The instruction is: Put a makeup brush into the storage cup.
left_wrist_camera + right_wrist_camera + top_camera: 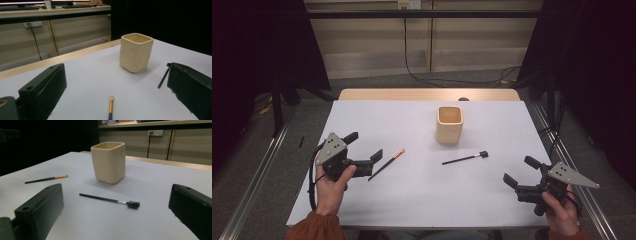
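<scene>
Black jaws on my left gripper point(363, 145) stand wide apart, holding nothing, with the orange-tipped brush point(385, 164) lying on the table point(412, 200) just beside the nearer jaw. My right gripper point(522, 171) is likewise spread and empty, the black spoolie brush point(465, 158) well apart from it, near the cream cup point(449, 125). I see no readable writing.

Cream cup point(449, 125), black brush with orange ferrule point(386, 164), all-black spoolie brush point(465, 158), pale grey table point(422, 195)
</scene>
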Available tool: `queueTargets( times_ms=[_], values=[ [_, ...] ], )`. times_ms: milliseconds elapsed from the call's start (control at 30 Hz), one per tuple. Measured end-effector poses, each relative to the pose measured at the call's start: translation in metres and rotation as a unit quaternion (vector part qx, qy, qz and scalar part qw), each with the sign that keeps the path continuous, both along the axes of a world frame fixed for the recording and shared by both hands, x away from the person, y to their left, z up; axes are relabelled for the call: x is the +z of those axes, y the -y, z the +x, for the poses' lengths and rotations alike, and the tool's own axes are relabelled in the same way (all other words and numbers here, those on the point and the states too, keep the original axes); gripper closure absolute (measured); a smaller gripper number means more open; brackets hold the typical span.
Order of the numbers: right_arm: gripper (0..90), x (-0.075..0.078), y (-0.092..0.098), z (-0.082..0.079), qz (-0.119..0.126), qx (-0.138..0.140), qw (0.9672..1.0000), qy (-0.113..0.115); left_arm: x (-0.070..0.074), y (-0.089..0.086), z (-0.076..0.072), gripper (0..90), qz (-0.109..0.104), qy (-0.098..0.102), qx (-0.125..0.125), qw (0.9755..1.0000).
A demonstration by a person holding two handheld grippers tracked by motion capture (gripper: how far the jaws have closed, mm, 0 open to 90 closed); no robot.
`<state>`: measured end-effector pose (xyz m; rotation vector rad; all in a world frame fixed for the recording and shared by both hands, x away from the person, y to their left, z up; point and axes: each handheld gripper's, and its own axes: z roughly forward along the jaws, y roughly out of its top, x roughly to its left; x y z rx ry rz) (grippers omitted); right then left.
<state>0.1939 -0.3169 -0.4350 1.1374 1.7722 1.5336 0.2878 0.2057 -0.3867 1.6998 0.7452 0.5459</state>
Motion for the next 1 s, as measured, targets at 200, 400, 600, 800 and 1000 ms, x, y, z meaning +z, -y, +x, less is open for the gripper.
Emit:
queueTargets(
  times_ms=[200,400,600,800,1000],
  values=[
    [0.0,0.000,0.001,-0.001,0.000,-0.002,1.0000,-0.001,0.008,0.007,0.003,2.5,-0.002,0.001,-0.017,0.9999],
    [0.0,0.000,0.001,0.000,-0.001,0.000,1.0000,0.000,0.015,0.016,0.010,2.7,0.010,0.008,-0.031,0.9994],
    [0.0,0.000,0.002,-0.001,0.002,-0.003,1.0000,0.000,0.021,0.026,0.021,2.8,0.018,-0.008,-0.037,0.9991],
    [0.0,0.000,0.001,-0.001,-0.001,-0.001,1.0000,0.000,0.019,0.027,0.034,2.8,0.026,-0.029,-0.044,0.9983],
    [0.0,-0.001,0.001,0.000,0.000,0.002,1.0000,-0.002,0.027,0.032,0.039,2.5,0.055,-0.042,-0.059,0.9959]
  ],
)
